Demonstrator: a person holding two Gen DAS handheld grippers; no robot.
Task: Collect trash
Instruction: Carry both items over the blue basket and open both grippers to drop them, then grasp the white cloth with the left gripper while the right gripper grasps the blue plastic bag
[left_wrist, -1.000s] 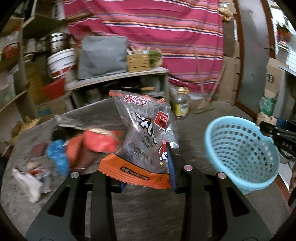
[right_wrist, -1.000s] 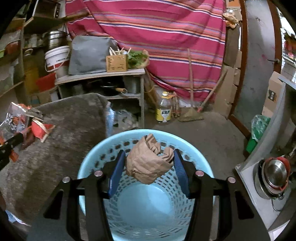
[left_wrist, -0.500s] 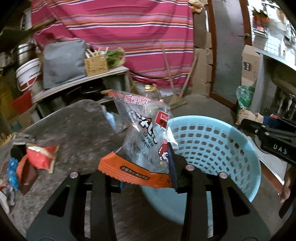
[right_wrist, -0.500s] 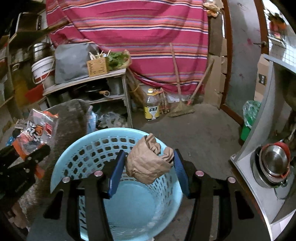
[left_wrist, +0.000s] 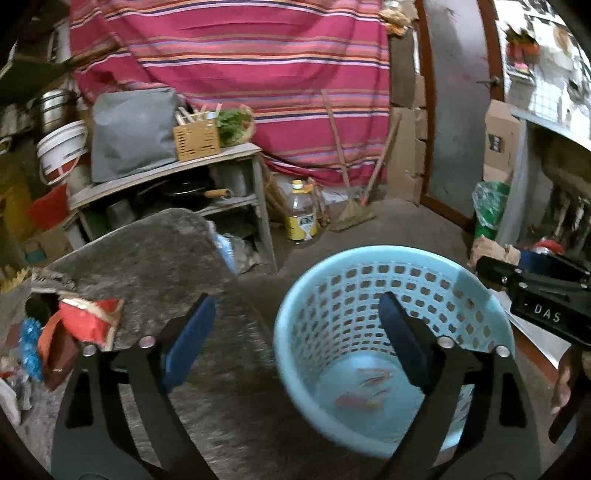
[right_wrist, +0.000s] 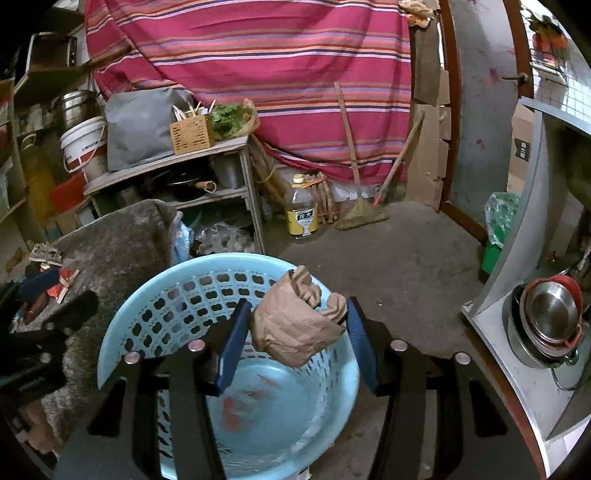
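Left wrist view: my snack wrapper (left_wrist: 364, 391) has just dropped into the blue basket (left_wrist: 291, 321) below my left gripper (left_wrist: 295, 332), whose empty jaws are opening. My right gripper (right_wrist: 295, 332) clamps crumpled brown paper (right_wrist: 295, 321) above the basket, next to release.

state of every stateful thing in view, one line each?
left gripper: jaws opening, nothing between them
right gripper: shut on crumpled brown paper, over the basket
blue basket: upright, a wrapper at the bottom
red wrappers: lying on the grey surface
oil bottle: upright, capped
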